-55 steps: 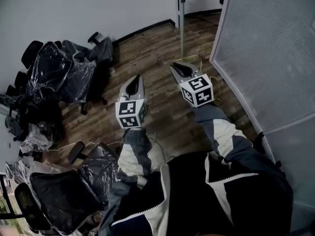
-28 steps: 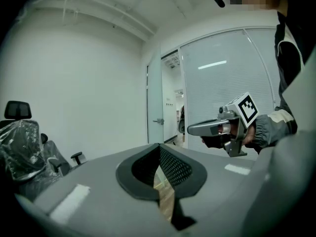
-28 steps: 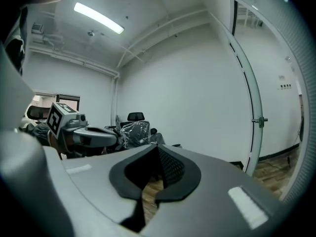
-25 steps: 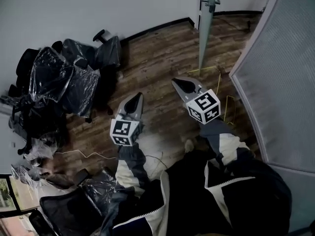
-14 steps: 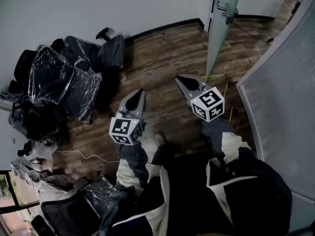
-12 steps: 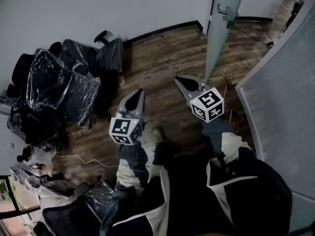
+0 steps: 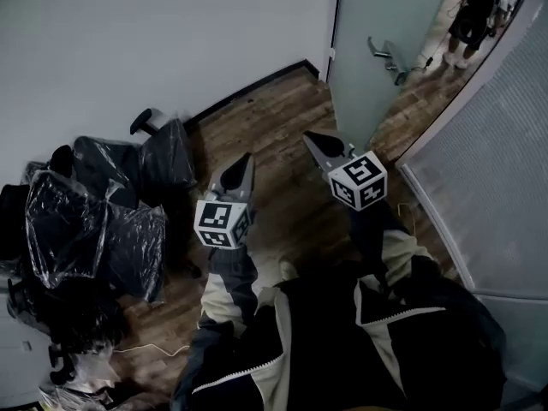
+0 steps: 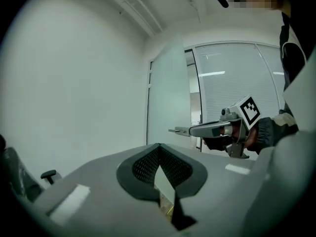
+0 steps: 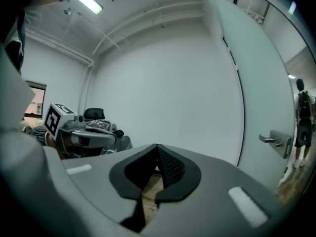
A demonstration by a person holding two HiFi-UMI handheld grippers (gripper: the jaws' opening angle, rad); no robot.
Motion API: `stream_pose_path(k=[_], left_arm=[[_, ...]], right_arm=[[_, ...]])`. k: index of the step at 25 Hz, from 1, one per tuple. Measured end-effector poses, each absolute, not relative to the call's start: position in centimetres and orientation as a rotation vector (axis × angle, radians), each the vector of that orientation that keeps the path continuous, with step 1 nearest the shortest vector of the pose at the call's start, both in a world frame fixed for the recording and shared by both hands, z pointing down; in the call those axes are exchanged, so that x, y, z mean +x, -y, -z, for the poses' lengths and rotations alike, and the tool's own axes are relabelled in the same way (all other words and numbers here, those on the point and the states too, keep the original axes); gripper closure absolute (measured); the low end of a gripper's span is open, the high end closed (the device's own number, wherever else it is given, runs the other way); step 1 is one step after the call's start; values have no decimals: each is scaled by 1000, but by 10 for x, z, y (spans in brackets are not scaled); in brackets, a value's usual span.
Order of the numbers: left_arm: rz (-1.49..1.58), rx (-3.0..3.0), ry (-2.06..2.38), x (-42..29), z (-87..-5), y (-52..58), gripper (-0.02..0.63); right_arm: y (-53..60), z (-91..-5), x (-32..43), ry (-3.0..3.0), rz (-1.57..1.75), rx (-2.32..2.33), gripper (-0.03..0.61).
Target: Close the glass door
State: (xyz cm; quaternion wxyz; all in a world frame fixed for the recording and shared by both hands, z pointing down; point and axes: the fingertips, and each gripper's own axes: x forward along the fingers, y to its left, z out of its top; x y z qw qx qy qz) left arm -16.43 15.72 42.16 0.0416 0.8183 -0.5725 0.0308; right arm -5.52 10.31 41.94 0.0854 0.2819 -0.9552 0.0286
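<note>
The glass door [image 7: 377, 15] now stands much nearer, ahead of the right tongs [image 7: 315, 140]. These and the left tongs [image 7: 247, 161] are closed and empty, with the door untouched.

Looking steeply down over left gripper [image 7: 246, 159], right gripper [image 7: 312, 138]; gripper views facing level, sharing glass door [image 7: 377, 50] ahead.

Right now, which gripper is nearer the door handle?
Right. The right gripper points toward the door handle, short of it; the left gripper is farther left, toward the wrapped chairs.
</note>
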Motion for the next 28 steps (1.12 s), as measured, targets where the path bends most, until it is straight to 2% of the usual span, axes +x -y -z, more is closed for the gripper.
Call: stream_pose_path(k=[10, 28], left_arm=[[-8, 2531, 1673, -218, -420, -62, 603], [-88, 2473, 1742, -220, -412, 186, 603]], right_arm=[[-23, -417, -90, 2793, -90, 997, 575], [239, -420, -97, 2854, -175, 960, 575]])
